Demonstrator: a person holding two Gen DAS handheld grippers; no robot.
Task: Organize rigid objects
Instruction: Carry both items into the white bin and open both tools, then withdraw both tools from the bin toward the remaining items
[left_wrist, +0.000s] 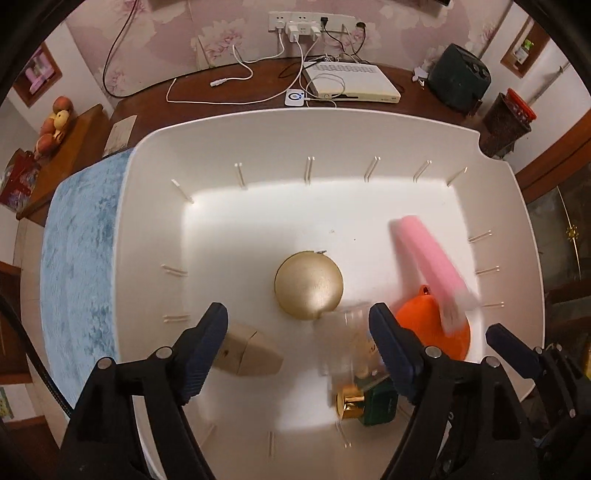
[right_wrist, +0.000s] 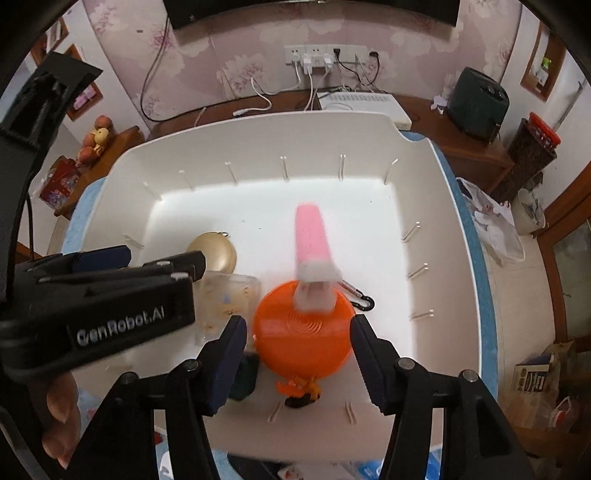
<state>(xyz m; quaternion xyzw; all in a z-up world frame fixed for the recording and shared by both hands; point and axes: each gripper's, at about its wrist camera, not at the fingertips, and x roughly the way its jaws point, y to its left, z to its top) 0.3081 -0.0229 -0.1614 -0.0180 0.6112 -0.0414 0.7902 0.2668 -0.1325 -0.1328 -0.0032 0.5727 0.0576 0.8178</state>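
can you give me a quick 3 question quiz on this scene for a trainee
1. True or false: the pink bar is gripped between the right gripper's fingers.
2. Which thing lies nearest the middle of the white bin? A) gold round case B) green bottle C) beige wedge
3. What colour is the disc that lies under the lower end of the pink bar?

Key
1. False: both grippers, left included, are open with nothing pinched; the bar is blurred and clear of the pads.
2. A
3. Orange
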